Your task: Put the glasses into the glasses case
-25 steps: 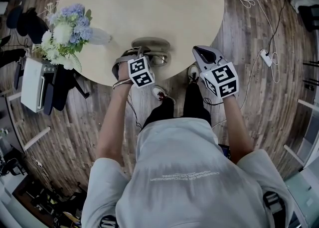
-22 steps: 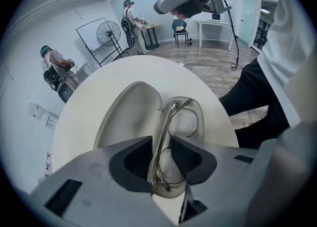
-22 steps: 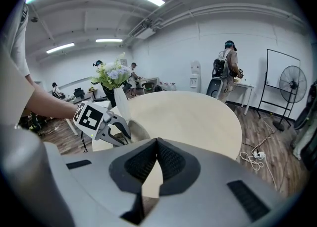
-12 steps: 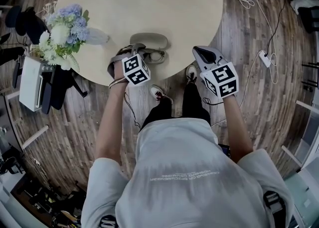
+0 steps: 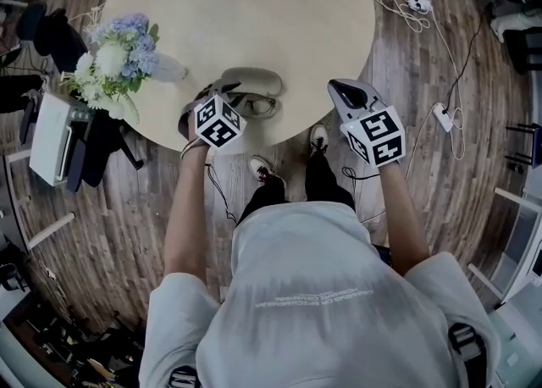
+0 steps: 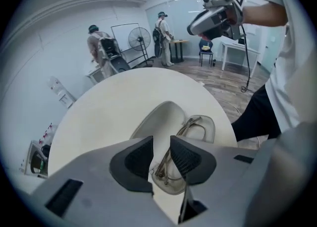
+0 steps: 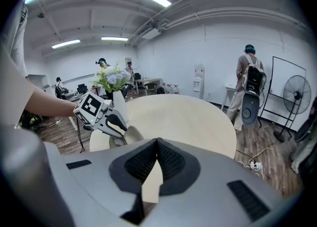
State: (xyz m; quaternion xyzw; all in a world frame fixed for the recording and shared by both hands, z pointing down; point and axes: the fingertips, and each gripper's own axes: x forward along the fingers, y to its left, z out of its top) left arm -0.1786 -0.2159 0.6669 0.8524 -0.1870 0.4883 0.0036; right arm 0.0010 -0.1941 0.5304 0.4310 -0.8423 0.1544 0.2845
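**Glasses lie in the open case; left gripper just above them, barely open**

The glasses (image 6: 182, 130) are thin-framed with clear lenses. They lie along the shallow lower half of the glasses case (image 6: 168, 114), a pale, rounded shell that stands open with its lid laid back on the far side. The case sits on the round, light wooden table (image 5: 254, 13), close to its near edge and roughly midway along it. A bunch of blue and white flowers (image 5: 114, 52) stands at the table's left edge, well apart from the case.

The left gripper (image 6: 161, 144) is over the near end of the case. Its jaws are a narrow slit apart, and one end of the glasses frame shows through that gap. The dark ribbed pads (image 6: 185, 157) do not appear to press on the frame, though whether one of them brushes it cannot be told.

The right gripper (image 7: 157, 144) is off the table's near right edge, over the plank floor. Its jaw tips meet and hold nothing.
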